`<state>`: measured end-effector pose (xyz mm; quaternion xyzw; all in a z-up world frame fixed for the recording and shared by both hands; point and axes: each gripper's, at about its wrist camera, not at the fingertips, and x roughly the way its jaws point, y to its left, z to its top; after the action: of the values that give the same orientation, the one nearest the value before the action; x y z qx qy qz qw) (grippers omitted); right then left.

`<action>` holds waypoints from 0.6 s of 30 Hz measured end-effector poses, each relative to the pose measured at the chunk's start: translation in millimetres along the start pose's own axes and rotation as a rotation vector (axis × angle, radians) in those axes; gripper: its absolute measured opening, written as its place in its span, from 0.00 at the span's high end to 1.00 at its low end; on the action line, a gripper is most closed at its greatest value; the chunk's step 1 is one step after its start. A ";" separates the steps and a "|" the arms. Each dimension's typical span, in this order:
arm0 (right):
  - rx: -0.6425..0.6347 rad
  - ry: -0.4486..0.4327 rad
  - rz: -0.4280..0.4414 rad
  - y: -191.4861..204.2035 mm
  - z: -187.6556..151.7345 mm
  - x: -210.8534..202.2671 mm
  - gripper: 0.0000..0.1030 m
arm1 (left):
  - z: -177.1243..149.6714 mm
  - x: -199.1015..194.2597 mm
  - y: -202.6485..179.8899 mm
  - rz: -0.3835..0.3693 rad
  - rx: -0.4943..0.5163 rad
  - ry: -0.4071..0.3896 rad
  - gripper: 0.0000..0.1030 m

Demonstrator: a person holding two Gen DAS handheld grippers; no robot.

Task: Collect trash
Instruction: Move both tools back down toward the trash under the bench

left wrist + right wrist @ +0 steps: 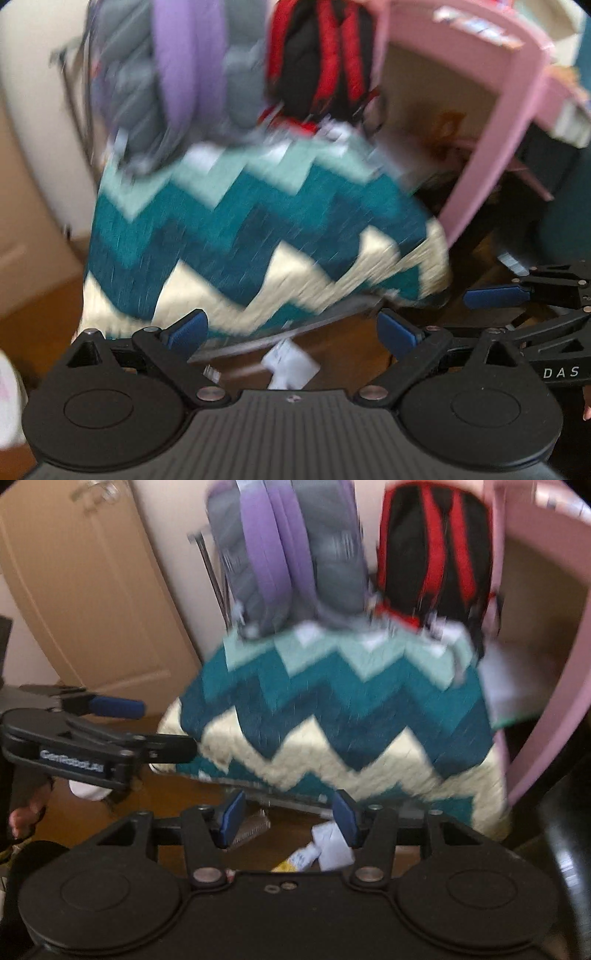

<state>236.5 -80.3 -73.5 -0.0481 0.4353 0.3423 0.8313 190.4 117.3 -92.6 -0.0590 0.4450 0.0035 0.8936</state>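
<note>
- Left wrist view: the left gripper point(291, 332) has its fingers point(188, 328) wide apart with nothing between them. Low in the gap, on the wooden floor point(351, 343), lies a white paper scrap point(290, 363), just in front of the gripper body. A smaller pale bit point(211, 373) lies beside it to the left.
- Behind the scrap stands a chevron blanket point(251, 236) in teal and cream, with a grey-and-purple backpack point(177, 74) and a red-and-black backpack point(321, 62) above it and a pink desk point(480, 110) at the right. The right gripper point(491, 297) reaches in from the right edge.
- Right wrist view: the right gripper point(290, 818) also has its fingers point(232, 818) apart and empty. The white paper scrap point(330, 843) sits on the floor point(177, 812) near the right finger, with a yellow-and-white wrapper point(295, 860) touching it and a grey ridged piece point(251, 830) near the left finger. The left gripper point(122, 709) shows at the left, apart from the trash.
- Risks, as I judge them: both views are smeared, so the aim may be loose and the fingers could close beside the thin paper or only pinch a corner. The blanket's hem hangs close, so a forward drift could snag fabric instead. With both grippers near the same scrap, they could knock together.
</note>
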 end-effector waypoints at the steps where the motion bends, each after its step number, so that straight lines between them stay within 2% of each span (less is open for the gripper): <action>1: 0.002 0.020 0.002 0.0 -3.4 17.3 0.49 | -6.7 15.2 11.6 0.004 -0.013 0.022 0.04; 6: 0.034 0.106 0.003 -3.1 -26.9 102.4 0.49 | -36.4 78.5 56.5 0.029 -0.033 0.114 0.04; 12: 0.095 0.186 0.016 -13.3 -49.2 191.6 0.49 | -67.7 150.1 94.3 0.076 0.018 0.216 0.04; 16: 0.191 0.287 0.047 -26.1 -68.9 254.2 0.50 | -90.3 197.1 116.8 0.088 0.029 0.292 0.04; 18: 0.217 0.331 0.033 -29.2 -78.8 279.5 0.50 | -102.0 219.7 124.2 0.102 0.061 0.326 0.04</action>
<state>308.0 15.0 -340.0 -0.0069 0.6011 0.2944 0.7430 234.7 219.4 -341.1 -0.0089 0.5862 0.0255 0.8097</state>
